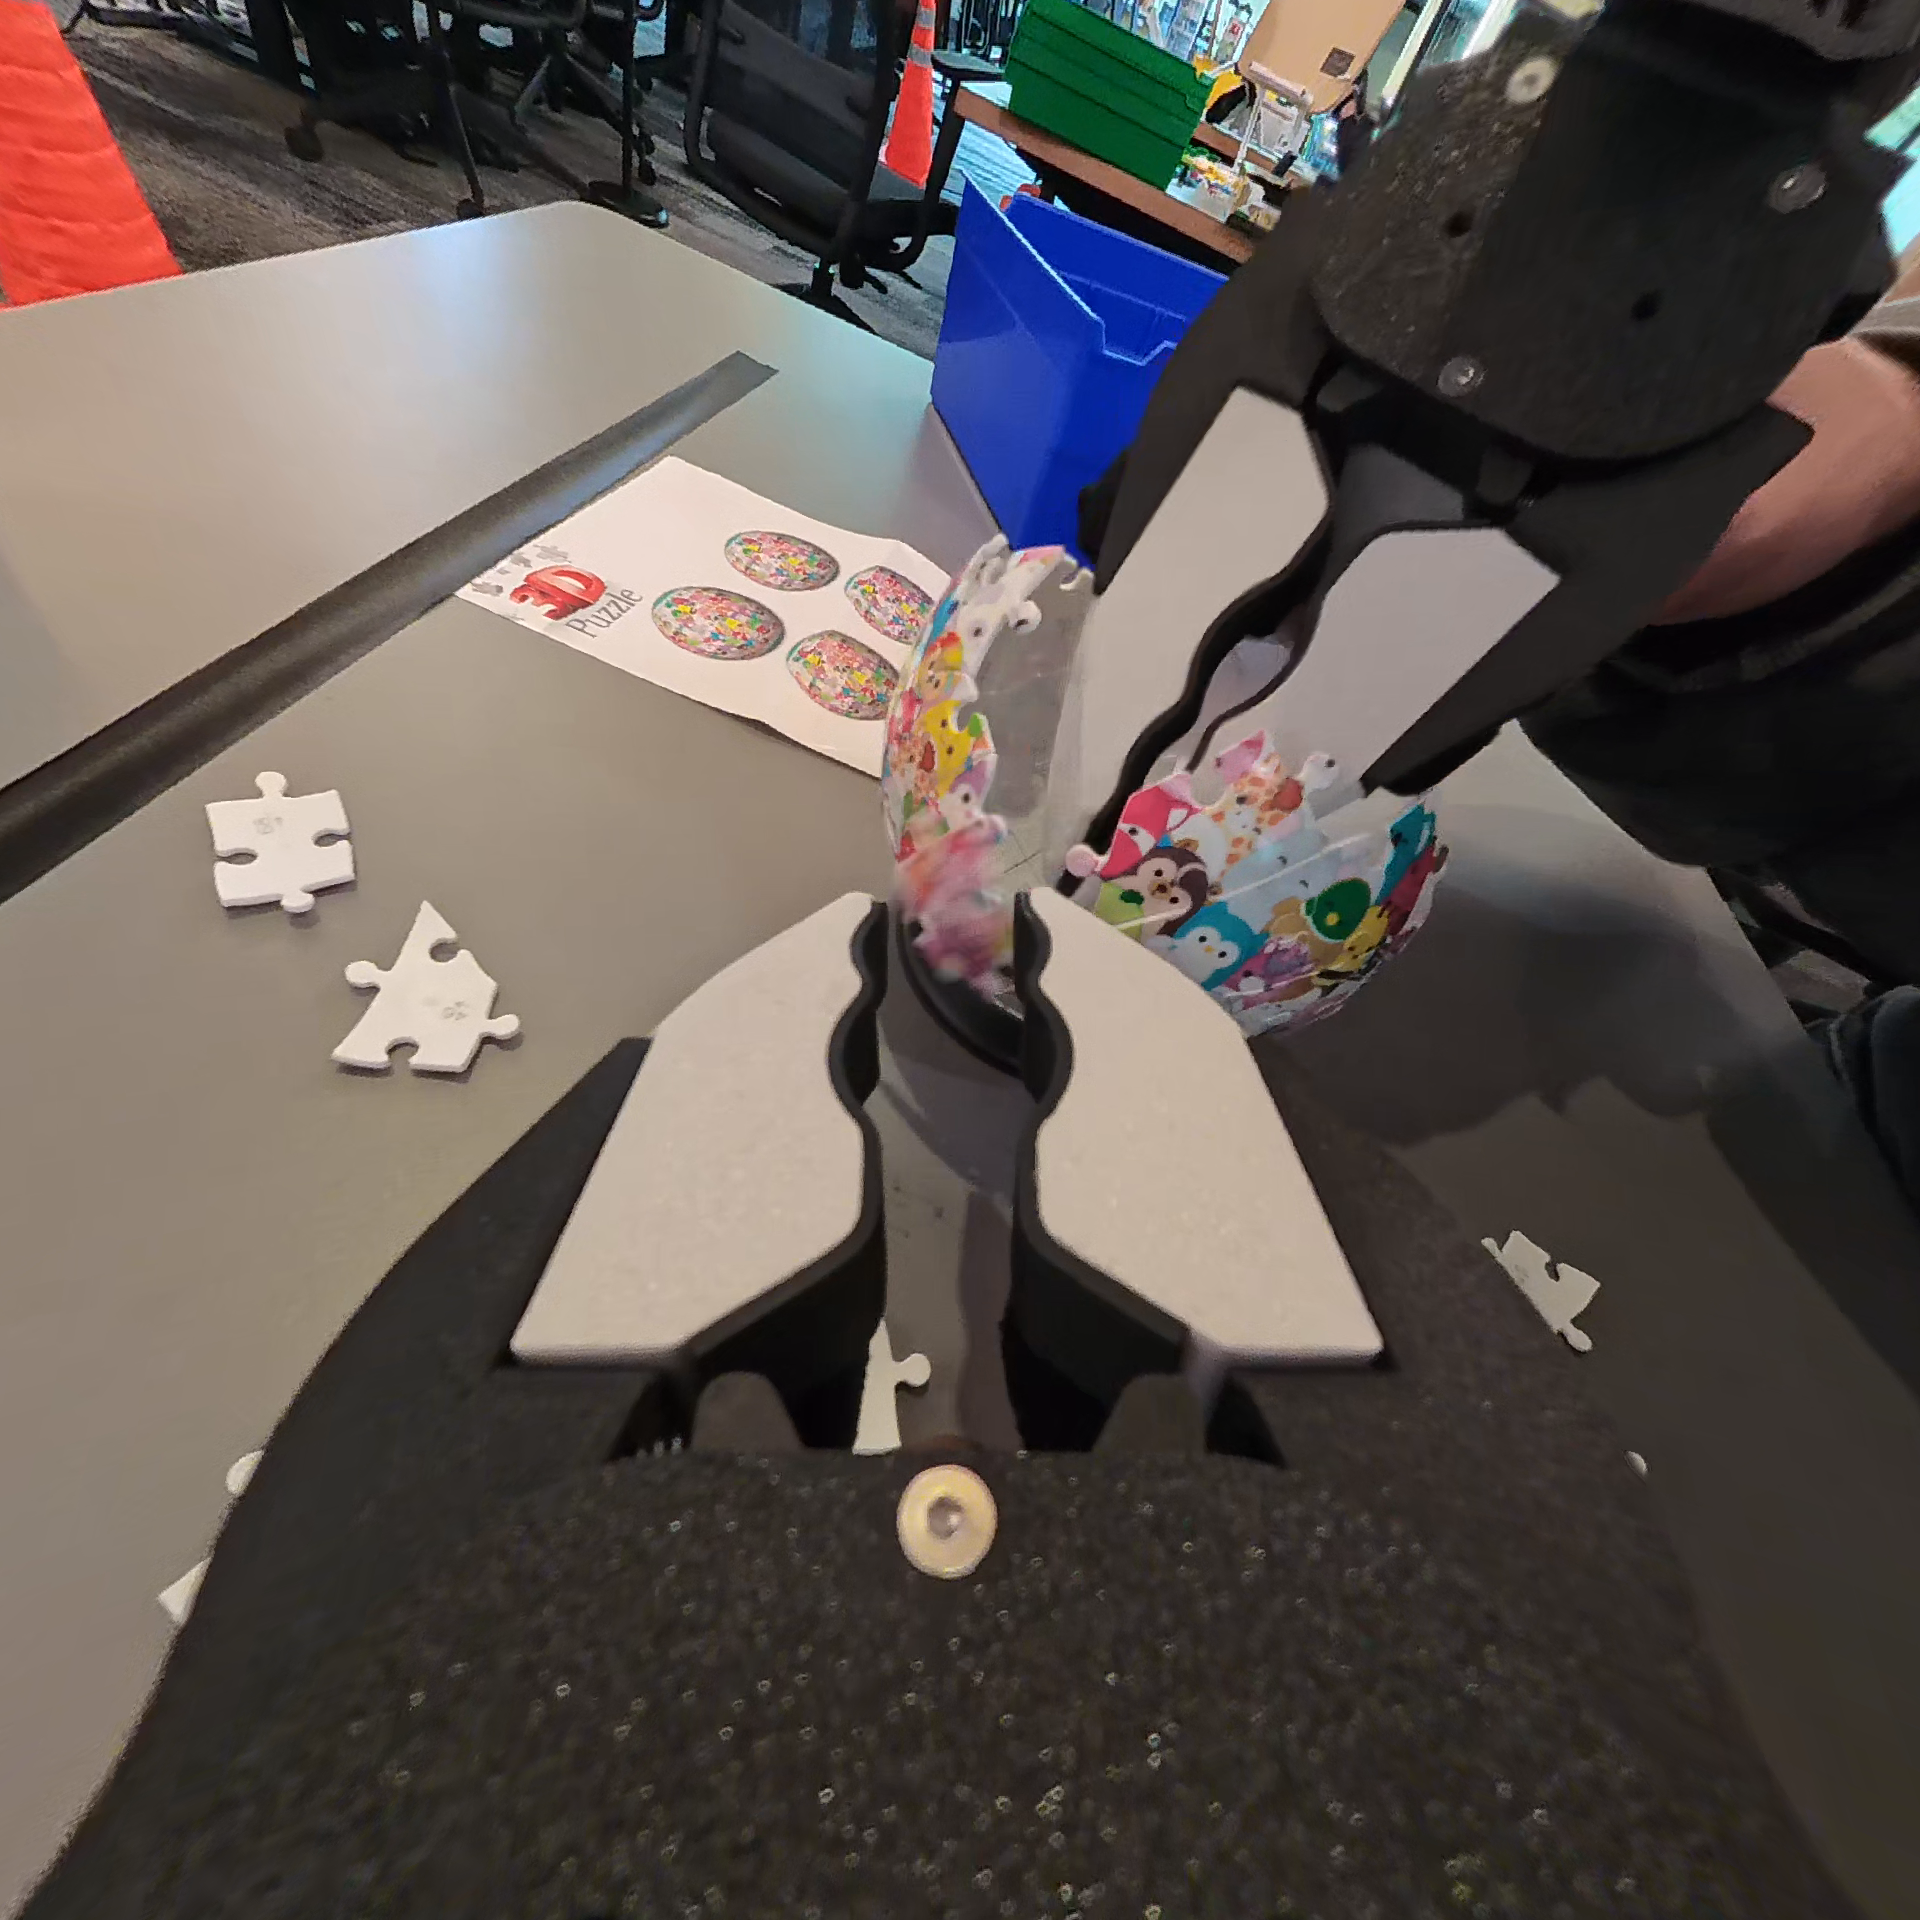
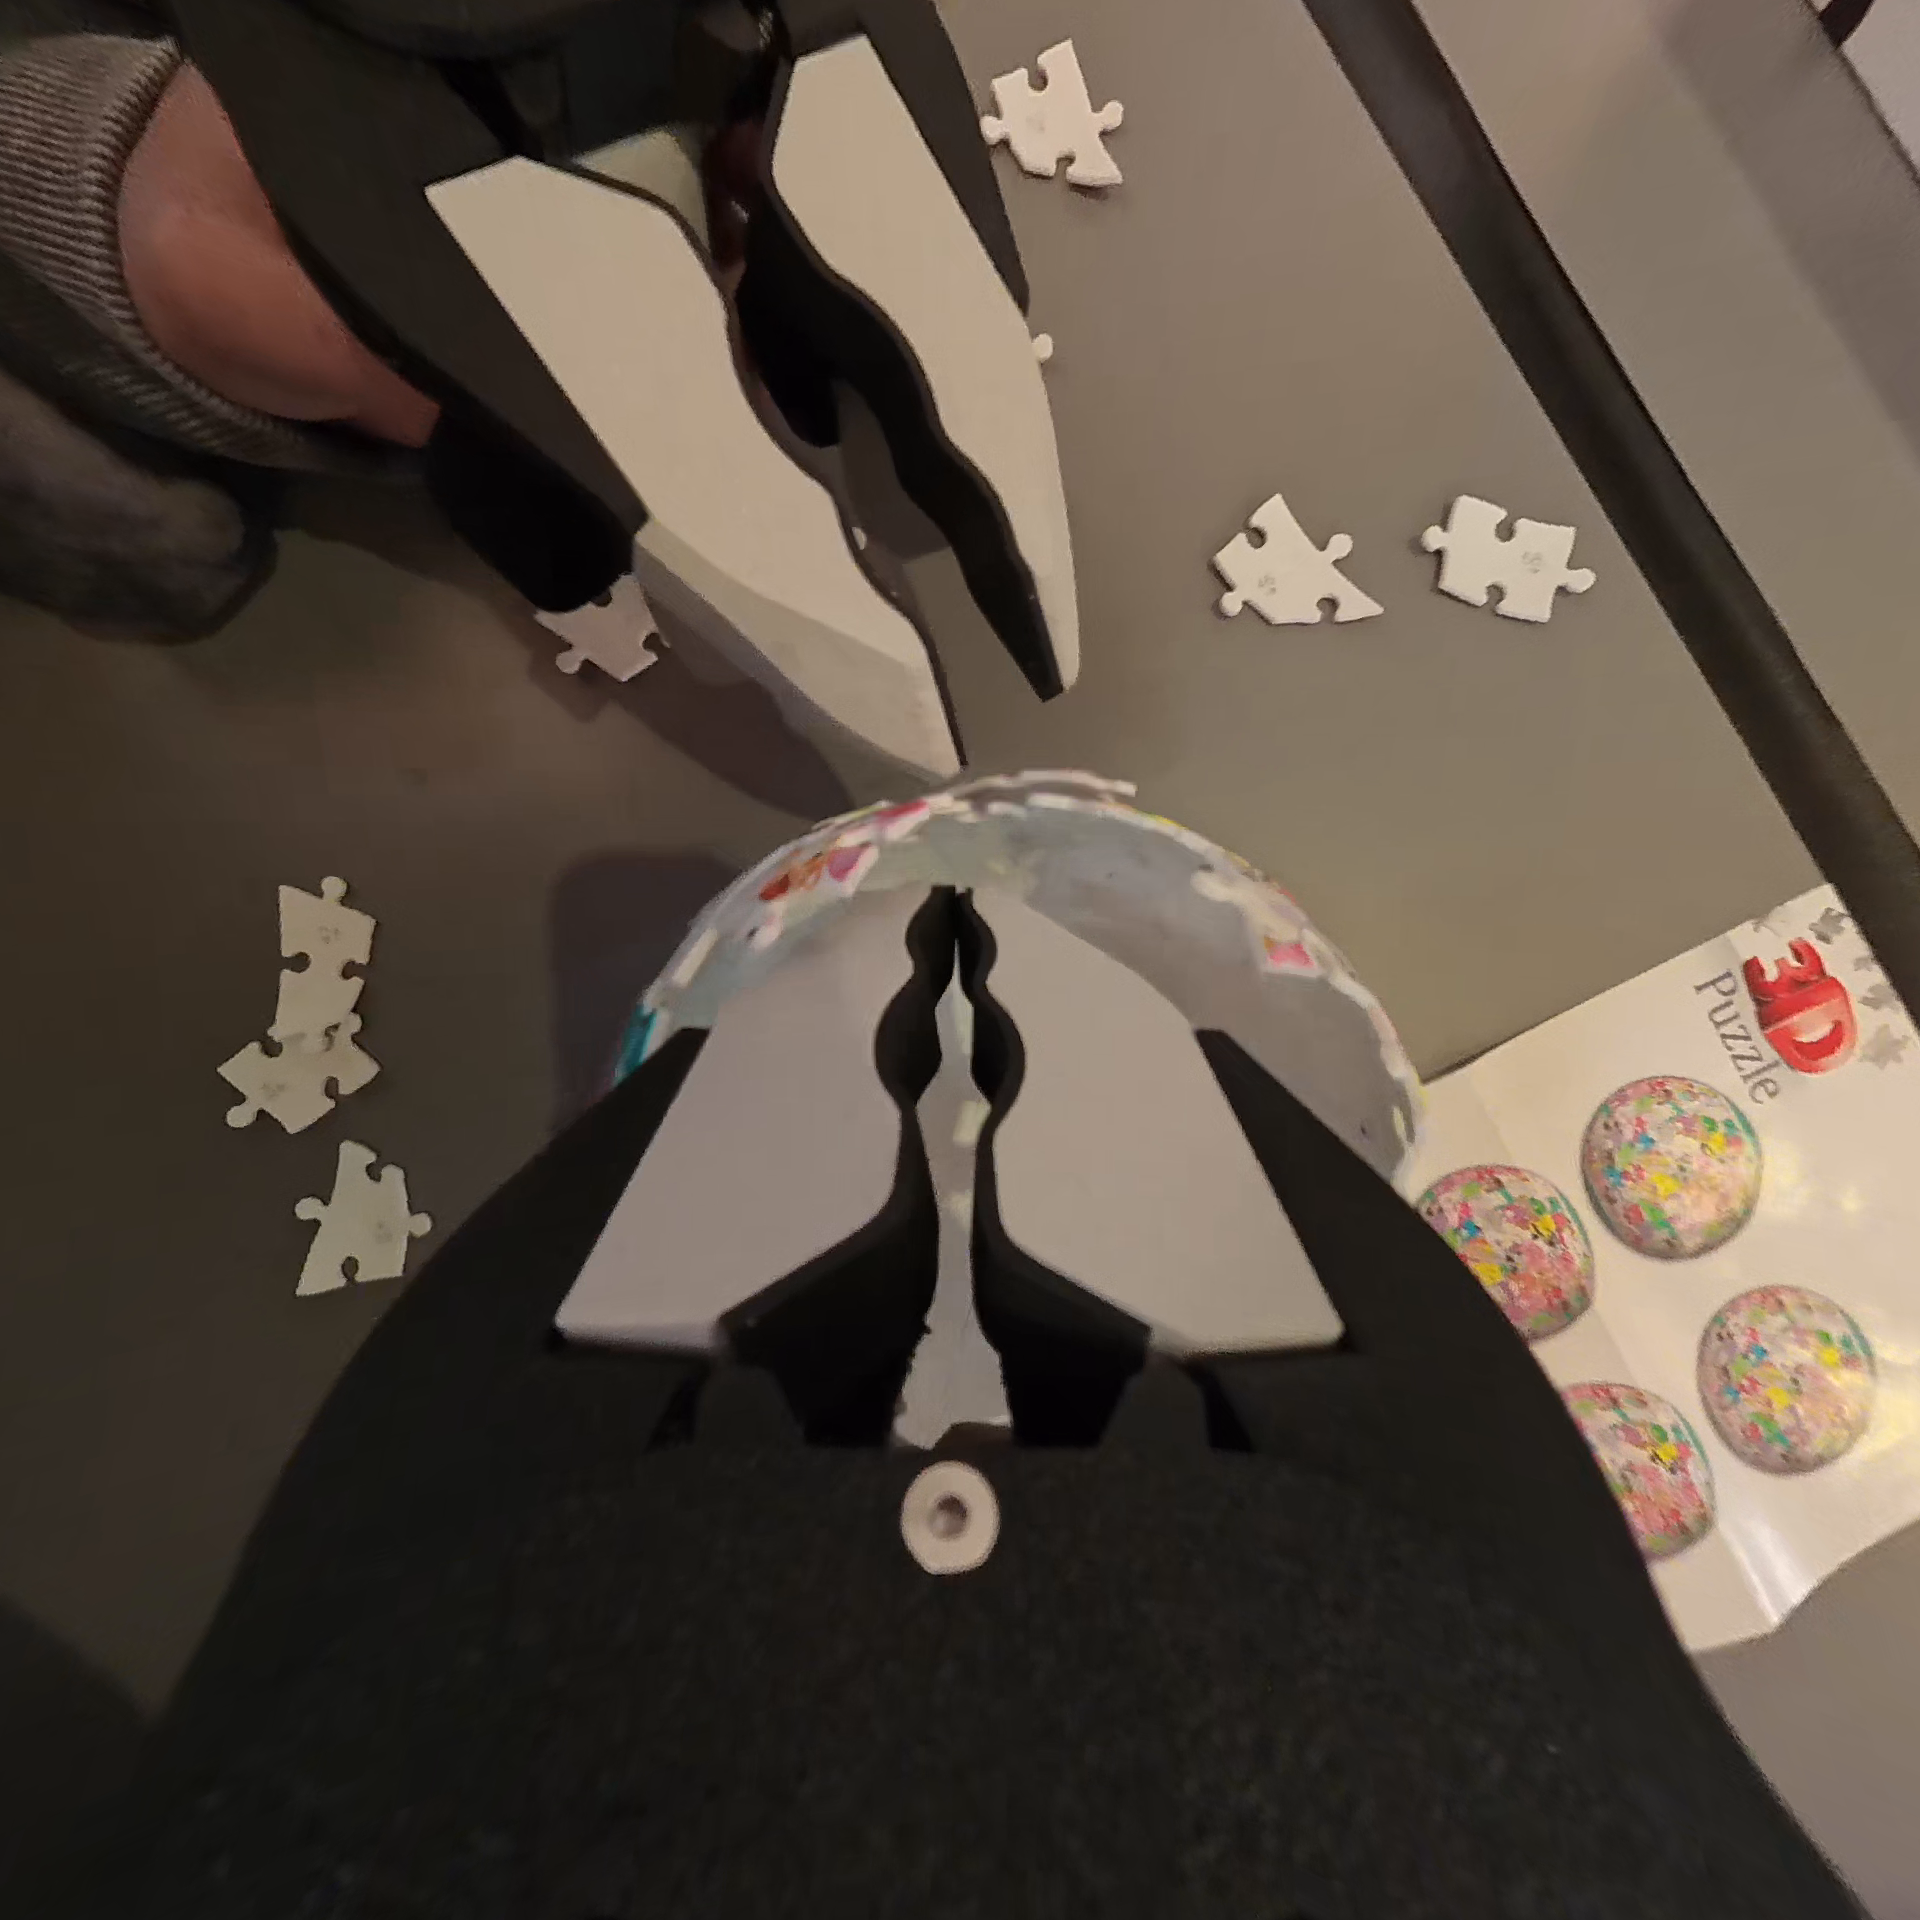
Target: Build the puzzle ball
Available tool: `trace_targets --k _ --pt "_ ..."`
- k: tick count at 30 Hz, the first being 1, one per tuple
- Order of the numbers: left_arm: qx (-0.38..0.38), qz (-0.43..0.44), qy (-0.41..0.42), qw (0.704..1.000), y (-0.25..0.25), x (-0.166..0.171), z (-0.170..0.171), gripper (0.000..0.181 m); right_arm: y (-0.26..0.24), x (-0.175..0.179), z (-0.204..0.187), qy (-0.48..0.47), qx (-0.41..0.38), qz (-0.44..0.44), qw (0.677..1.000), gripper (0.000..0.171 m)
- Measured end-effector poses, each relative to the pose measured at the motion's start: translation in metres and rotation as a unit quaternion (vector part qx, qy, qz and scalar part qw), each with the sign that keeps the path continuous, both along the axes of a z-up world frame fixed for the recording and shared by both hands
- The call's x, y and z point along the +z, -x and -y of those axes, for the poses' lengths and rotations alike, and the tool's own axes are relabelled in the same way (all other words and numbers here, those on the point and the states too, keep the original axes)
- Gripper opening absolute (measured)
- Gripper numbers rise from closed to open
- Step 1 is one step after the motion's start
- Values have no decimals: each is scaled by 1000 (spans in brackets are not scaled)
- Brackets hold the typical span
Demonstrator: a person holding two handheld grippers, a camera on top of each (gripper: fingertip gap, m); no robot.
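My left gripper (image 1: 953,912) is shut on the lower edge of a curved, colourful puzzle section (image 1: 971,717) and holds it upright. My right gripper (image 2: 954,906) is shut on the rim of a bowl-shaped puzzle section (image 1: 1278,914), just right of the curved one. In the right wrist view the bowl's pale inside (image 2: 1143,914) faces me, and the left gripper (image 2: 1000,727) reaches down to its far rim. The right gripper also shows in the left wrist view (image 1: 1226,821). A dark round thing (image 1: 961,1013) sits under the curved section; I cannot tell what it is.
Loose white puzzle pieces lie face down on the grey table (image 1: 281,842) (image 1: 426,997) (image 2: 1288,566) (image 2: 312,1018) (image 2: 358,1216). An instruction sheet (image 1: 717,613) lies beyond the ball. A black strip (image 1: 364,603) crosses the table. A blue bin (image 1: 1049,353) stands past the far edge. Less than 4 cm separates the two grippers' tips.
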State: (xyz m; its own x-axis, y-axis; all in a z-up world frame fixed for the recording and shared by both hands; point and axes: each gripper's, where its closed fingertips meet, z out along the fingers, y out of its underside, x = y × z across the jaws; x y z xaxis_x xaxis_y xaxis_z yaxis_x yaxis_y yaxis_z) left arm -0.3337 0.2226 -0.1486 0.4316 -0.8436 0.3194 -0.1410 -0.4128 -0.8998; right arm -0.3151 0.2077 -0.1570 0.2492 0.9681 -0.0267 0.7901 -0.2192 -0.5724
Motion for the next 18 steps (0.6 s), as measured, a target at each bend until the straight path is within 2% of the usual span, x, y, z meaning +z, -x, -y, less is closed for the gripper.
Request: trace_targets --k 7,12,15,18 --pt "-5 -8 -1 1000 -3 -2 1 22 -33 31 1 -47 -56 -39 997 0" --pt "46 6 -23 999 16 7 -14 22 -72 68 13 -119 -78 -169 975 0" --pt "71 -13 4 997 28 -3 -31 22 -106 60 19 -148 -113 -231 955 1" --pt "35 -129 26 991 31 -30 -39 25 -126 36 36 -93 -135 -265 950 4"
